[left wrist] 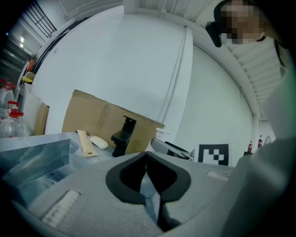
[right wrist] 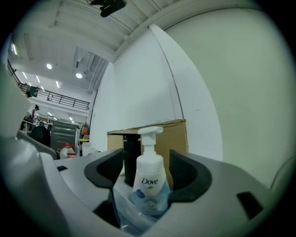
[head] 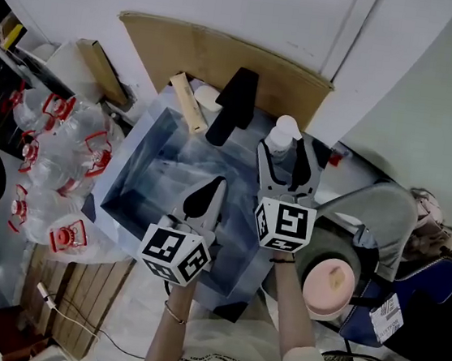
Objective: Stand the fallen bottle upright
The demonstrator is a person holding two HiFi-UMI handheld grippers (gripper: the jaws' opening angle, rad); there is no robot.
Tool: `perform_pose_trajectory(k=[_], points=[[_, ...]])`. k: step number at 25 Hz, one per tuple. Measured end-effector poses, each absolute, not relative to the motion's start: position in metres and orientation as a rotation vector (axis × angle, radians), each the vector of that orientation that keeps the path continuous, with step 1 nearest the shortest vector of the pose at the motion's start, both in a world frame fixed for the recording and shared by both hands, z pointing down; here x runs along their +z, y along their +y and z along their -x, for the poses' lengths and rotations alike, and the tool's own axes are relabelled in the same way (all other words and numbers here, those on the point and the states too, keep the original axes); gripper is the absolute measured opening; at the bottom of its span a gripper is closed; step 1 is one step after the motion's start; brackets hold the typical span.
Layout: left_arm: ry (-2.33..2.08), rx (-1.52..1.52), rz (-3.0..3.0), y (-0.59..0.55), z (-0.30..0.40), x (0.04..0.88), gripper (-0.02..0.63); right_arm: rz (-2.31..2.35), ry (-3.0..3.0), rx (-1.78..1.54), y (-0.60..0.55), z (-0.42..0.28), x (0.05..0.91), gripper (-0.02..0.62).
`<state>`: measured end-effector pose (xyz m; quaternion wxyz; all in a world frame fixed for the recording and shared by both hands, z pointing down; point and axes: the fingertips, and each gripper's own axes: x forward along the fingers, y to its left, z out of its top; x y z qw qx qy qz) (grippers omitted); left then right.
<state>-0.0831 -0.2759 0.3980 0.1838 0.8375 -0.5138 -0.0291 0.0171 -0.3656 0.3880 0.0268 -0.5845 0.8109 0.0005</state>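
A white Dove pump bottle [right wrist: 149, 185] stands upright on the far right edge of a blue translucent box [head: 139, 185]. In the head view, the bottle's white pump top [head: 283, 134] shows between the tips of my right gripper [head: 288, 159]. My right gripper [right wrist: 147, 169] is open, its dark pads flanking the bottle with a small gap on each side. My left gripper [head: 214, 184] hovers over the box's near side, left of the bottle. Its jaws meet with nothing between them, as the left gripper view [left wrist: 146, 159] shows.
A black stand [head: 233, 107], a wooden stick [head: 188, 101] and a white oval piece [head: 208, 96] lie at the box's far edge, before a cardboard sheet [head: 225, 57]. Clear jugs with red caps [head: 56, 163] pile up at left. A pink-lidded container [head: 329, 282] sits at right.
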Motion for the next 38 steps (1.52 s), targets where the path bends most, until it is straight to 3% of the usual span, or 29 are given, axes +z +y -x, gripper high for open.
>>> perform_pose_trajectory(k=[17,38], points=[[-1.395,-0.027,-2.501,-0.234,0.064,0.358,0.023,1.626,2.857,-0.089,-0.293,-0.012,0.386,0.023],[-1.523,0.006,-2.545,-0.189,0.103,0.325,0.023,1.362,2.860,-0.203,-0.230,-0.032,0.335,0.005]])
